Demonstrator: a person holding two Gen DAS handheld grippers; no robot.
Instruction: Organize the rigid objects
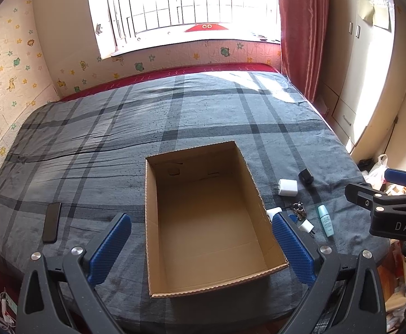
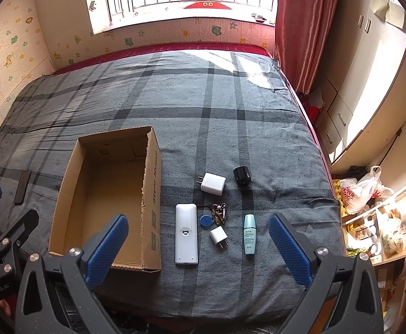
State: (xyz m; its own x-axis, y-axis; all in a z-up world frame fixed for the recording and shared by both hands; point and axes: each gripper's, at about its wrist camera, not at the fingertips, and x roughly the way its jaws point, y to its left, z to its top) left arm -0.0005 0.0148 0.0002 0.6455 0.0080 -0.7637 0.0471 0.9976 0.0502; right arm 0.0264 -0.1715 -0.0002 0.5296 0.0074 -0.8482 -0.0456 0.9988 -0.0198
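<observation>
An open, empty cardboard box [image 1: 203, 286] [image 2: 150, 192] sits on the grey plaid bed. Right of it lie a white remote [image 2: 186, 233], a large white charger [image 2: 212, 183] [image 1: 287, 187], a small white plug [image 2: 219, 236] [image 1: 306, 226], a black cap [image 2: 241, 175] [image 1: 306, 176], a key bunch with a blue tag [image 2: 214, 214] and a teal bottle [image 2: 249, 233] [image 1: 324, 220]. A dark phone [image 1: 51, 218] [image 2: 22, 183] lies left of the box. My left gripper [image 1: 201, 228] hangs open over the box's near end. My right gripper [image 2: 198, 228] is open above the small items.
The bed [image 2: 230, 97] meets a sticker-covered wall on the left and a window wall at the back. A red curtain [image 2: 300, 27] and pale cabinets [image 2: 350, 105] stand to the right. Cluttered shelves and a plastic bag [image 2: 361, 192] sit past the bed's right edge.
</observation>
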